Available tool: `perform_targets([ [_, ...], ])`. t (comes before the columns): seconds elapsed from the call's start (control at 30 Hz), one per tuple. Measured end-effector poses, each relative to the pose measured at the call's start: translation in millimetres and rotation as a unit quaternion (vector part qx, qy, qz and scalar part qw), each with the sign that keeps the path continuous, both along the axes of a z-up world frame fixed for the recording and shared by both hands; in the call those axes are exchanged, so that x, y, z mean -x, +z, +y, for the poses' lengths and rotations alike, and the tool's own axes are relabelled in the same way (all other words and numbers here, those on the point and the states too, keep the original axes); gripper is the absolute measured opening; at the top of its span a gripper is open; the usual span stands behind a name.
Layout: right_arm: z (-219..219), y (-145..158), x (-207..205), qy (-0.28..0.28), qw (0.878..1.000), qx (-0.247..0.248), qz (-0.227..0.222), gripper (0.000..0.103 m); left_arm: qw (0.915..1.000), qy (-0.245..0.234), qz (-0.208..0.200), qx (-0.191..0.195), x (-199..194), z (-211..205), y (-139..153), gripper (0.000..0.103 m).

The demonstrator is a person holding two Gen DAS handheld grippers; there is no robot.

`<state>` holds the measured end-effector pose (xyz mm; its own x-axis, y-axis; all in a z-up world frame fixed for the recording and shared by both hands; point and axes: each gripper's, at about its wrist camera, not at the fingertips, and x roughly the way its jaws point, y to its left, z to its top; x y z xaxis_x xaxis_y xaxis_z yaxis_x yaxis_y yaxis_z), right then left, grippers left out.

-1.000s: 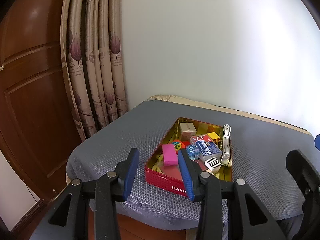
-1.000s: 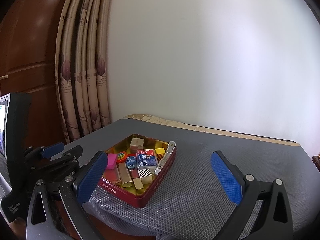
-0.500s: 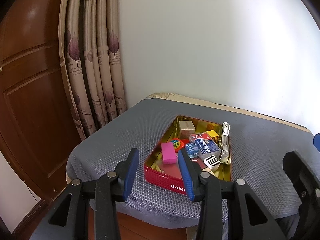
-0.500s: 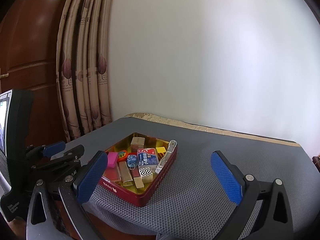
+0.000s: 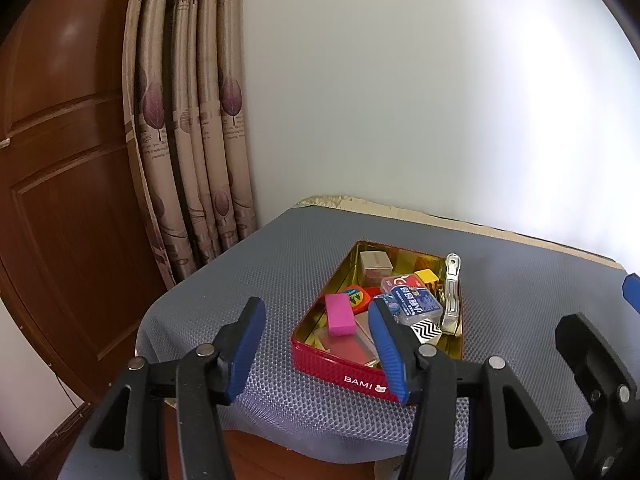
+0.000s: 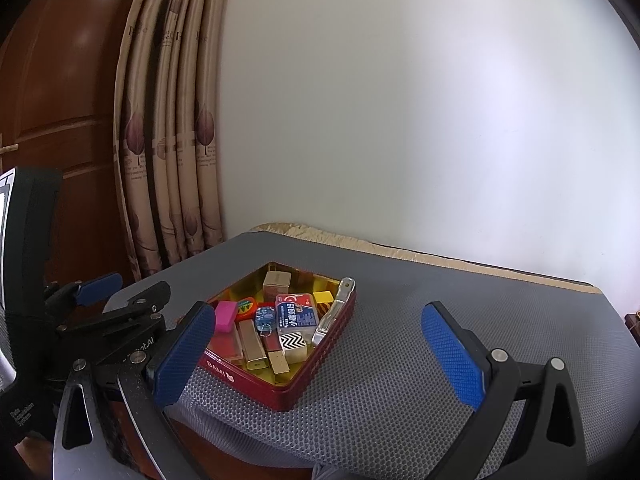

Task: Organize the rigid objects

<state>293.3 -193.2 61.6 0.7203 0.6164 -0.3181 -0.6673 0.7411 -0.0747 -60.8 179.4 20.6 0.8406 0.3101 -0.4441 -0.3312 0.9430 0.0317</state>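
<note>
Grey mesh matting covers a table set against a white wall, with a patterned curtain and a brown wooden door at its left corner. One red tin sits near the mat's front edge, towards that left corner, and every small object in view lies inside it, which suggests the sorting is done or not yet started; I cannot tell which. Nothing lies loose on the mat.

Counted in the tin: one pink eraser, one silver clip propped along the right wall, one blue-labelled clear case, one tan box at the far corner, one yellow cube, one zigzag-patterned block, and one gold bar; other pieces are too jumbled to count.

Both tools hang short of the front edge, probably poised to begin. The left gripper has just been spreading its jaws, nothing between them. The right gripper stands wide apart and empty.
</note>
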Motion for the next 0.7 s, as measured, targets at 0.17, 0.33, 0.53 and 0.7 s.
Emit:
perform_targets([
  [0.17,-0.2,-0.2,-0.4,0.0,1.0,-0.001,-0.001,0.102,1.0,0.002,0.005,0.001,-1.2,1.2,-0.5,0.058],
  [0.33,0.5,-0.4,-0.3,-0.001,1.0,-0.002,-0.002,0.102,1.0,0.003,0.004,0.004,0.7,1.8,0.6,0.06],
  [0.53,0.0,-0.3,-0.1,-0.001,1.0,-0.001,-0.001,0.102,1.0,0.003,0.003,0.005,1.4,2.4,0.9,0.061],
  [0.7,-0.3,0.2,0.1,-0.001,1.0,-0.004,-0.003,0.102,1.0,0.001,0.003,0.001,2.8,2.3,1.2,0.062],
])
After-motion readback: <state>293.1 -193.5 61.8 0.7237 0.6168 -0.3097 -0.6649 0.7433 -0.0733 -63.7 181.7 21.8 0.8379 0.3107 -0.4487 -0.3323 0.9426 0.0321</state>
